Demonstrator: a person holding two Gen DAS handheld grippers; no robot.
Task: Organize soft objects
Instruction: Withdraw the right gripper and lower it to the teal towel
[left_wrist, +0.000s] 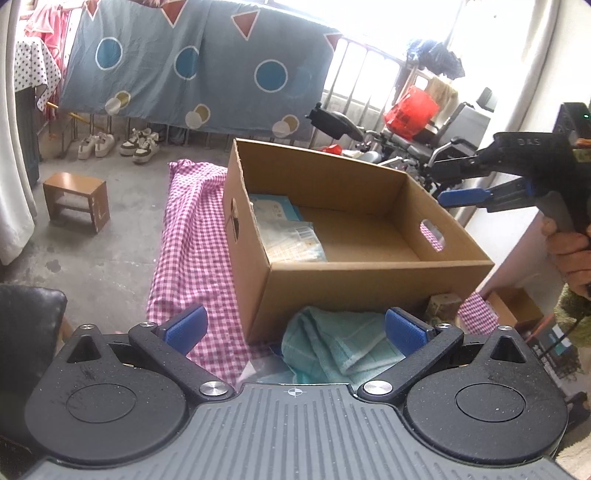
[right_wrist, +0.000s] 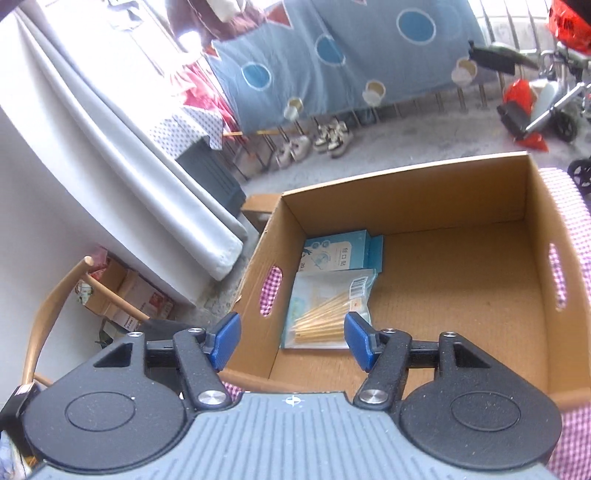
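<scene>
A cardboard box (left_wrist: 369, 280) stands on a pink checked cloth (left_wrist: 195, 251). In its left part lie a pale blue carton (right_wrist: 338, 254) and a clear packet of wooden sticks (right_wrist: 325, 314). A light teal towel (left_wrist: 332, 343) lies crumpled in front of the box's near wall. My left gripper (left_wrist: 295, 328) is open wide, low over the cloth, with the towel between its fingers and nearer the right one. My right gripper (right_wrist: 291, 339) hangs open and empty above the box's near edge, over the packet. In the left wrist view the right gripper (left_wrist: 447, 181) sits at the right, held by a hand (left_wrist: 569, 251).
A small wooden stool (left_wrist: 77, 199) and pairs of shoes (left_wrist: 122, 144) are on the concrete floor to the left. A wheelchair (left_wrist: 406, 140) with a red bag (left_wrist: 410, 110) stands behind the box. A wooden chair (right_wrist: 55, 302) and cartons (right_wrist: 125, 295) sit by the curtain (right_wrist: 147, 192).
</scene>
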